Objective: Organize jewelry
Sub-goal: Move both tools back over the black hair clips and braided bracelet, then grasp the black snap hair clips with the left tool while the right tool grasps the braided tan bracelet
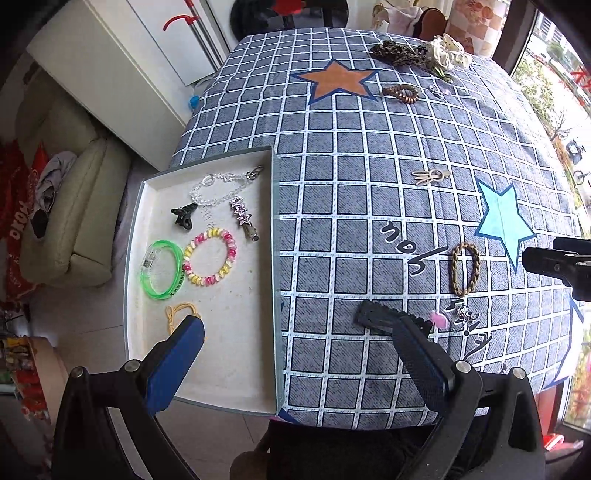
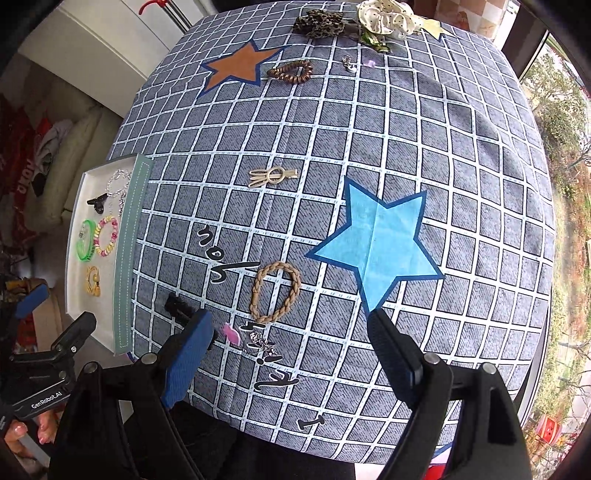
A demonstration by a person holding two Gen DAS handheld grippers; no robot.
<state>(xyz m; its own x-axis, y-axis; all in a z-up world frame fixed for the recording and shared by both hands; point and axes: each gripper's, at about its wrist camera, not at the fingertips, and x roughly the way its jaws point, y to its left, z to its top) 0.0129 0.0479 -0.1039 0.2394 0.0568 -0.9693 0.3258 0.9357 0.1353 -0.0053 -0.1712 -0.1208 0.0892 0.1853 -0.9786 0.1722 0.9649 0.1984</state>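
A white tray (image 1: 221,369) at the table's left edge holds a green bangle (image 1: 162,267), a pink-yellow coil bracelet (image 1: 209,261), a black claw clip (image 1: 183,217), a star clip (image 1: 243,218), a clear bead chain (image 1: 218,188) and a yellow cord (image 1: 177,314). My left gripper (image 1: 299,332) is open and empty, straddling the tray's right wall. My right gripper (image 2: 291,325) is open and empty, hovering near a braided tan band (image 2: 275,295), a black hair clip (image 2: 179,306), a pink piece (image 2: 232,332) and a silver charm (image 2: 262,343).
On the checked tablecloth (image 2: 406,129) lie a beige hair clip (image 2: 271,175), a brown coil tie (image 2: 291,71), a leopard scrunchie (image 2: 321,22) and a cream scrunchie (image 2: 388,16) at the far edge. A sofa (image 1: 70,206) stands left of the table.
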